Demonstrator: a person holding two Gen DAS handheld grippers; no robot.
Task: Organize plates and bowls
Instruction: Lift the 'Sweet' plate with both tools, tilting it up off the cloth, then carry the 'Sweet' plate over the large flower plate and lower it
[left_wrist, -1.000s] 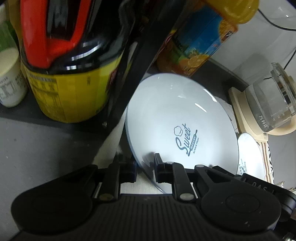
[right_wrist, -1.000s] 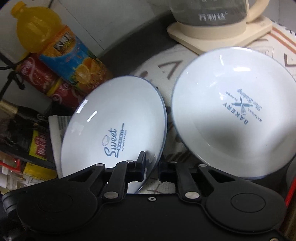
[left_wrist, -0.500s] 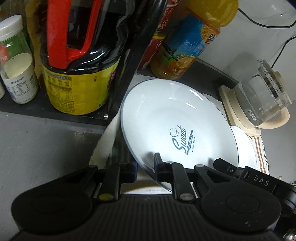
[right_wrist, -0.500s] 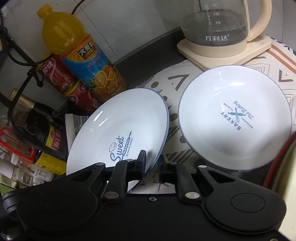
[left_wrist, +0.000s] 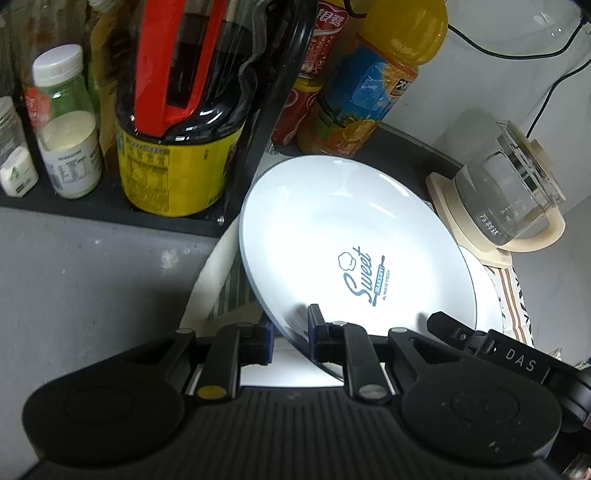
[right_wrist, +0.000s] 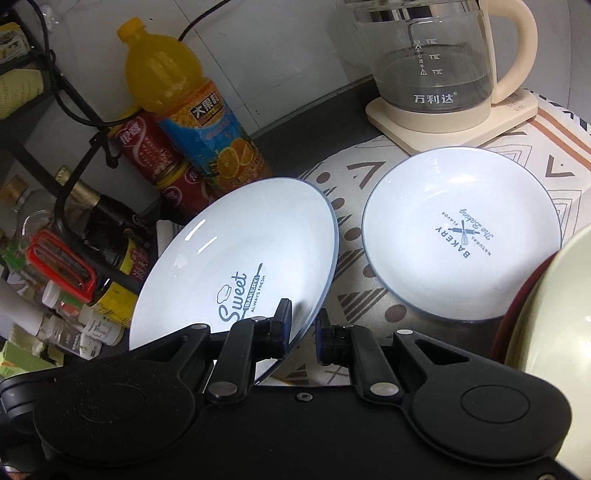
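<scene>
Both my grippers have lifted the "Sweet Bakery" plate (left_wrist: 354, 240) higher above the patterned mat (right_wrist: 369, 295). Left gripper (left_wrist: 291, 339) and right gripper (right_wrist: 303, 332) jaws clamp its rim. Only right view shows the "Bakery, Natural Flavor" plate (right_wrist: 461, 236) lying on the mat.

We see a dark grey countertop (right_wrist: 306, 136) bearing a cream patterned cloth mat (right_wrist: 354, 236). On the mat lie a white round "Bakery" plate (right_wrist: 461, 236) and a cream-based glass kettle (right_wrist: 443, 74). An orange juice bottle (right_wrist: 192, 110) stands on the countertop.
</scene>
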